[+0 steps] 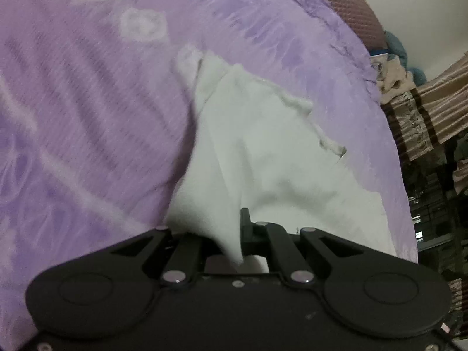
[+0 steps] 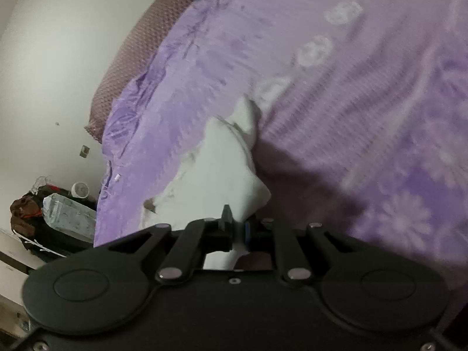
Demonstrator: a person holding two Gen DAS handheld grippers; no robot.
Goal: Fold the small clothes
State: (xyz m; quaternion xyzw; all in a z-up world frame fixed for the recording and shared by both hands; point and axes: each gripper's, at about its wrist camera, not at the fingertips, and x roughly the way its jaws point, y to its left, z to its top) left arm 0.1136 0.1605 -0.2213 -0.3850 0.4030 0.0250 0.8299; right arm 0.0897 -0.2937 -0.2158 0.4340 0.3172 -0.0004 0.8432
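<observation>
White cloth (image 1: 263, 152) pinched by left claw (image 1: 234, 234) and right claw (image 2: 237, 228), lifted off the bedspread (image 1: 87, 117) (presumably to fold it).

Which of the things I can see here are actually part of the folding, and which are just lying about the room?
Part of the job:
white garment
left gripper, clamped on it
right gripper, clamped on it
purple bedspread, the work surface

Just lying about:
maroon pillow
clear plastic bottle
striped curtain
</observation>
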